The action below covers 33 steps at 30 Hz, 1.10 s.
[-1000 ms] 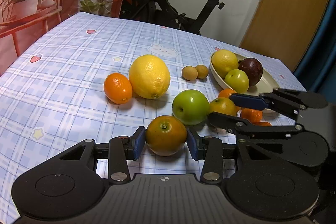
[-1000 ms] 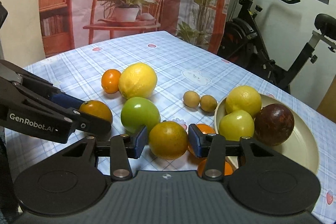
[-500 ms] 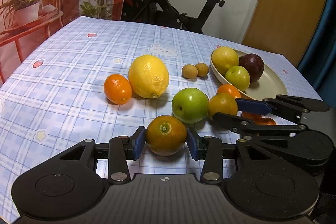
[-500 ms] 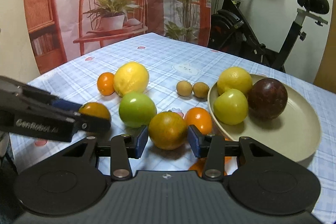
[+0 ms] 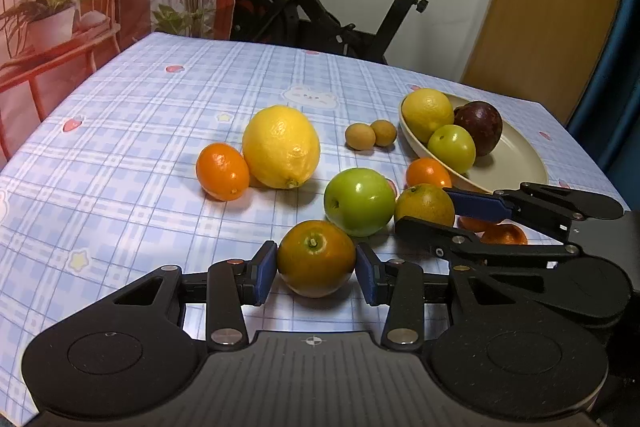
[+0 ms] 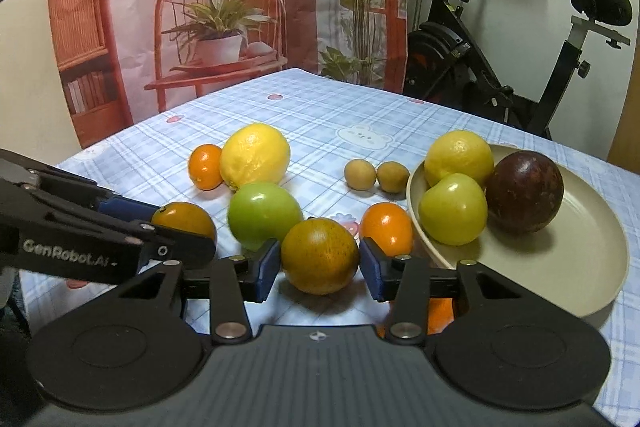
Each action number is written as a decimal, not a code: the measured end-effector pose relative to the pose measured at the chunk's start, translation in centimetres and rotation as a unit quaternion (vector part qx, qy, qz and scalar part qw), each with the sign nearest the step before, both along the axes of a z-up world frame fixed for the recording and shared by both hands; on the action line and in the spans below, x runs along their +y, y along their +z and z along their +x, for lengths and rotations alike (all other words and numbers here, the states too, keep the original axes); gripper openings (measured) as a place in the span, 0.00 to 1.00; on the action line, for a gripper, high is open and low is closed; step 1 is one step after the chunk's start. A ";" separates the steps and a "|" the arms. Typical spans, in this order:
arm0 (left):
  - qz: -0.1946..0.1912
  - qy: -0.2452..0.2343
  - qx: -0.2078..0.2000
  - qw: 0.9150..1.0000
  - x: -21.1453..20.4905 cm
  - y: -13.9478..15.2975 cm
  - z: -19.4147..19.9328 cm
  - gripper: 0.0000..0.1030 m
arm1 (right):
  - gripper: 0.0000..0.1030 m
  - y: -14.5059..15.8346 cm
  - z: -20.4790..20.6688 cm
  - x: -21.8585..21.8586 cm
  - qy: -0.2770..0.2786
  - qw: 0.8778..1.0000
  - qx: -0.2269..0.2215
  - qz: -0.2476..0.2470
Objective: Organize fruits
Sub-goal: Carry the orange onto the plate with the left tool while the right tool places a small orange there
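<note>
My left gripper (image 5: 316,273) is shut on an orange with a green stem (image 5: 316,257), low over the checked tablecloth. Just right of it, my right gripper (image 5: 424,209) is shut on a greenish-orange fruit (image 6: 320,255); its blue pads (image 6: 267,269) press both sides. From the right wrist view the left gripper (image 6: 186,227) reaches in from the left with its orange (image 6: 184,221). A beige bowl (image 6: 580,267) on the right holds a lemon (image 6: 459,157), a green fruit (image 6: 453,209) and a dark purple fruit (image 6: 524,197).
Loose on the cloth lie a big lemon (image 5: 281,146), a small orange (image 5: 222,171), a green apple (image 5: 359,201), two small brown fruits (image 5: 360,135) and an orange (image 5: 427,172) by the bowl. More mandarins (image 5: 504,235) sit under the right gripper. An exercise bike (image 5: 320,7) stands behind the table.
The right gripper has rolled, so its view of the table and bowl now sits more level. Both fruits stay between their pads. The left gripper has kept still.
</note>
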<state>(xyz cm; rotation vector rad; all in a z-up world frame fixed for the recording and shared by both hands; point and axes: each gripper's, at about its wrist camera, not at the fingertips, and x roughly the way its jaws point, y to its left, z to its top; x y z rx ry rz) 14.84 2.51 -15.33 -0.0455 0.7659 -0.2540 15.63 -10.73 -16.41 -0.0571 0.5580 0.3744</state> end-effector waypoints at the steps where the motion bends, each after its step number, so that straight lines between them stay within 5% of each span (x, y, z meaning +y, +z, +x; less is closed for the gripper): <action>1: 0.007 -0.003 -0.007 1.000 -0.2 0.2 -0.2 0.43 | 0.45 0.1 -0.3 -0.1 0.003 1.000 -0.005 0.003; 13: 0.025 -0.029 -0.040 0.998 -2.4 2.5 -0.4 0.43 | 0.44 1.7 -2.9 -3.0 -0.012 0.996 -0.053 0.065; 21: 0.040 -0.090 -0.067 0.993 -6.9 4.2 1.2 0.43 | 0.45 2.9 -3.7 -8.3 -0.091 0.986 -0.082 0.116; 33: 0.096 -0.183 -0.073 0.976 -15.9 1.6 4.5 0.43 | 0.45 2.6 -0.4 -15.9 -0.176 0.975 -0.081 0.109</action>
